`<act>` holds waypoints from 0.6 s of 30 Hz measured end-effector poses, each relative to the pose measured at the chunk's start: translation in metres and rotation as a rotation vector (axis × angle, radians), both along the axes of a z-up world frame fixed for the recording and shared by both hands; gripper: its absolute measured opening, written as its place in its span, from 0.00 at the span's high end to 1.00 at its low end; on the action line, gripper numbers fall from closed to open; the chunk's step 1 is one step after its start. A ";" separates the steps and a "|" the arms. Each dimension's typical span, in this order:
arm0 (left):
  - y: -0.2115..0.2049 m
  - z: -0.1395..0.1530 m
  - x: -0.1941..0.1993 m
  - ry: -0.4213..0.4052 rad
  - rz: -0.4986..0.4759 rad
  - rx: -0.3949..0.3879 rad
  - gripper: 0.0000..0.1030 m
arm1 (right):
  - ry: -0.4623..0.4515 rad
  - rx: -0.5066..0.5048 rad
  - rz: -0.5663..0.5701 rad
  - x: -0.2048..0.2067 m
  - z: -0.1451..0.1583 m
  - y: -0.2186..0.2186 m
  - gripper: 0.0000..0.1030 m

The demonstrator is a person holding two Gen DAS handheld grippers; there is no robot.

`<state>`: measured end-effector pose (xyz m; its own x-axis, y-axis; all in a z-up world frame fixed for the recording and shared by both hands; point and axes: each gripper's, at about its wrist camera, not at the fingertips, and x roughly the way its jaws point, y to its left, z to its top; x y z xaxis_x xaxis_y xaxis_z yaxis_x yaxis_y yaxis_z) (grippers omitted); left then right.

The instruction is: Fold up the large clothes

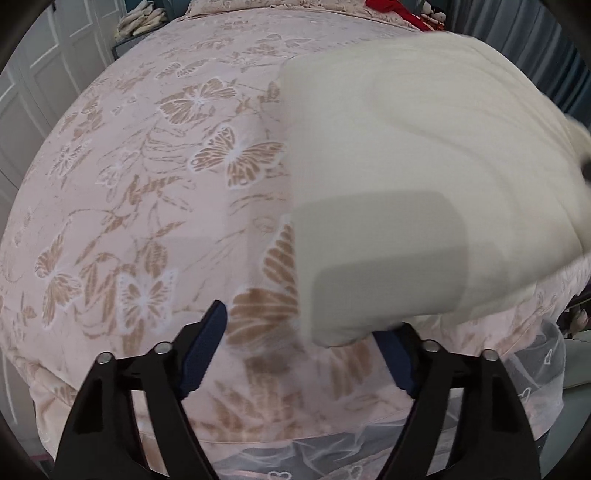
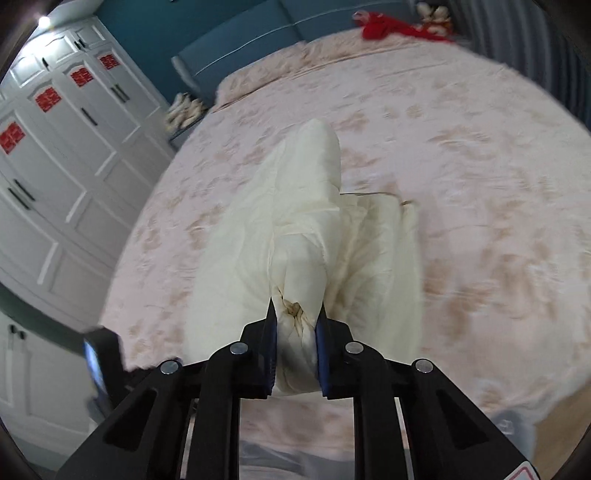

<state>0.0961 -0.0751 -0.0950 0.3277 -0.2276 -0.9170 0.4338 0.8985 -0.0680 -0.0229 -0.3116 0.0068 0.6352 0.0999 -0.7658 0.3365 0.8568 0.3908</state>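
A large cream garment (image 1: pixel 424 155) lies on the pink butterfly-print bedspread (image 1: pixel 147 184), blurred, filling the right half of the left wrist view. My left gripper (image 1: pixel 306 332) is open, its blue-padded fingers wide apart; the garment's near corner hangs between them and covers the tip of the right finger. In the right wrist view my right gripper (image 2: pixel 295 325) is shut on a bunched fold of the cream garment (image 2: pixel 306 221), which stretches away from it over the bedspread (image 2: pixel 480 184).
White wardrobe doors (image 2: pixel 55 147) with red stickers stand at the left. A teal headboard (image 2: pixel 295 29) and red cloth (image 2: pixel 388 26) are at the bed's far end. A sheer lace skirt (image 1: pixel 480 369) hangs at the bed's near edge. The other gripper's body (image 2: pixel 99 354) shows at lower left.
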 end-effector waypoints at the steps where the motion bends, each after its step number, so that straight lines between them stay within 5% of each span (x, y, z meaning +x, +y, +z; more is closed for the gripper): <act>1: -0.002 -0.002 0.000 0.005 -0.003 0.001 0.31 | 0.016 0.006 -0.021 -0.007 -0.008 -0.006 0.85; 6: -0.020 -0.012 -0.004 0.029 -0.011 0.022 0.34 | 0.165 0.098 -0.108 -0.023 -0.089 -0.034 0.85; 9: -0.020 -0.008 -0.008 0.042 -0.027 0.006 0.34 | 0.175 0.110 -0.123 -0.023 -0.114 -0.036 0.85; 15: 0.014 0.043 -0.017 0.077 -0.032 -0.179 0.31 | 0.140 0.190 -0.122 -0.031 -0.104 -0.049 0.80; 18: 0.019 0.072 -0.003 0.028 0.006 -0.250 0.21 | 0.108 0.136 -0.118 -0.032 -0.075 -0.041 0.65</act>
<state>0.0928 -0.0557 -0.0229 0.3049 -0.4465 -0.8412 0.4237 0.8547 -0.3001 -0.0553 -0.3525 -0.0687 0.5633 0.1367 -0.8148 0.4781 0.7504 0.4565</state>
